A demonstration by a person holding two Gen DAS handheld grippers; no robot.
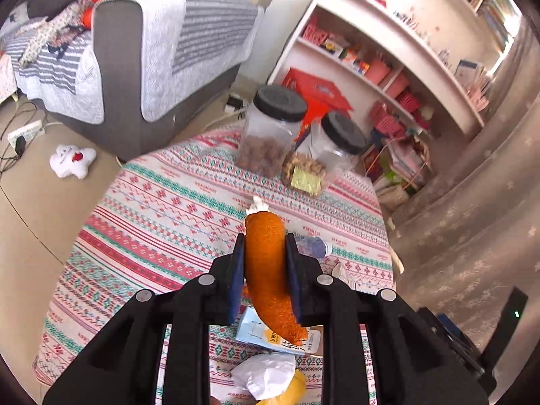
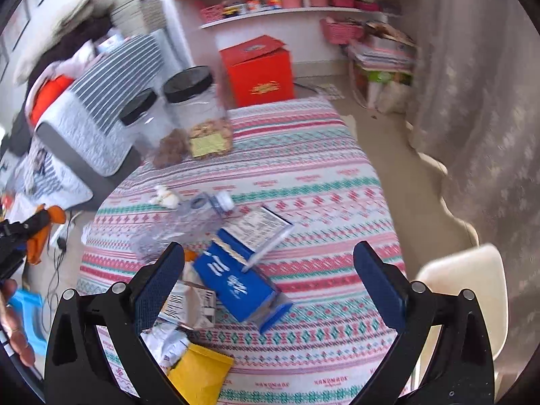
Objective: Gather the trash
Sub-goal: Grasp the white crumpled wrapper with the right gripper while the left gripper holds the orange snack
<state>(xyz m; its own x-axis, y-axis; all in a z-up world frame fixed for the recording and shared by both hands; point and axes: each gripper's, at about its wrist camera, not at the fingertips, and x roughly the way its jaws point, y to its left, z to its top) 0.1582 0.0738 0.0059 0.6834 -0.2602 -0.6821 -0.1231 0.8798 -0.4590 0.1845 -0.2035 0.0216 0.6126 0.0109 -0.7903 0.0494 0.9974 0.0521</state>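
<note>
left tongs: our left gripper [image 1: 265, 271] is clamped on the orange peel [image 1: 270, 270], lifted clear of the patterned table [image 1: 152, 209].
right tongs: our right gripper [image 2: 270, 280] hangs wide open and empty over the blue carton [image 2: 236, 283].
step: we keep the squeeze steady and carry the peel level so it can't slip out.
remaining trash: the carton, the crushed bottle [image 2: 175, 222], the white wrapper [image 1: 266, 374] and the yellow packet [image 2: 199, 371] lie on the cloth.
jars: two black-lidded clear jars [image 1: 270, 131] at the far edge, each part full of brown snacks.
bin: we see none.

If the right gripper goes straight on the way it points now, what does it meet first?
Probably the blue carton lying on the patterned tablecloth: it lies between the open right gripper fingers, though depth is unclear.
</note>
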